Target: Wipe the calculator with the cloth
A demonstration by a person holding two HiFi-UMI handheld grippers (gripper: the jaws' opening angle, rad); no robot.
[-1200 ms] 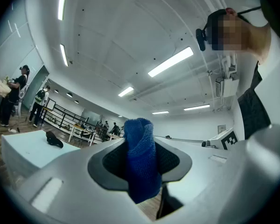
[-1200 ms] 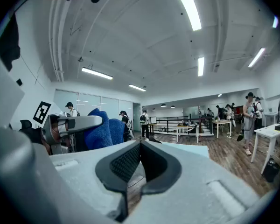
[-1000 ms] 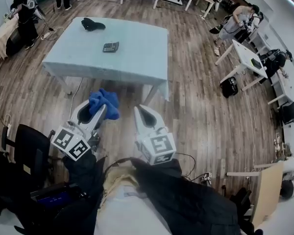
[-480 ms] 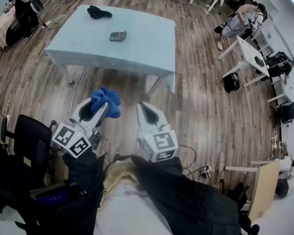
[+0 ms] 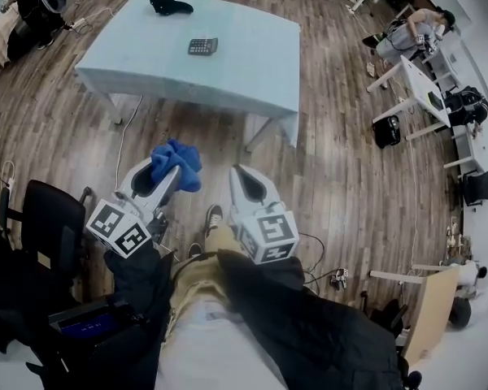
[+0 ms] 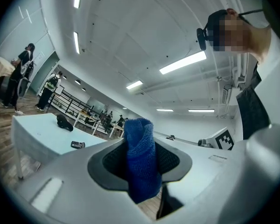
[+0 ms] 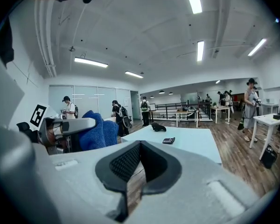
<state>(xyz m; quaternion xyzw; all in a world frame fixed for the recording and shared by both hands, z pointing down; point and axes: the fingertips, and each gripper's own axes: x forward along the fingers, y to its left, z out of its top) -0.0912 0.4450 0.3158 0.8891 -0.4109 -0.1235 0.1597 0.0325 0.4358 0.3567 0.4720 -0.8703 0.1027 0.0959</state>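
Note:
A dark calculator (image 5: pixel 202 46) lies near the middle of a pale blue table (image 5: pixel 252 71) some way ahead of me; it also shows small in the left gripper view as the calculator (image 6: pixel 76 144) and in the right gripper view as the calculator (image 7: pixel 168 140). My left gripper (image 5: pixel 169 171) is shut on a blue cloth (image 5: pixel 176 162), which bunches up between its jaws, the cloth (image 6: pixel 141 162). My right gripper (image 5: pixel 242 180) is shut with nothing in it, its pads (image 7: pixel 136 169) pressed together. Both grippers hover over the wooden floor, short of the table.
A black object (image 5: pixel 170 5) lies at the table's far end. A black chair (image 5: pixel 45 226) stands at my left. Other white desks (image 5: pixel 415 88), bags and several people are around the room's edges. A cable (image 5: pixel 126 140) trails under the table.
The view has moved closer toward the table, which now sits higher in the head view. Both grippers hold the same pose, the cloth still in the left one.

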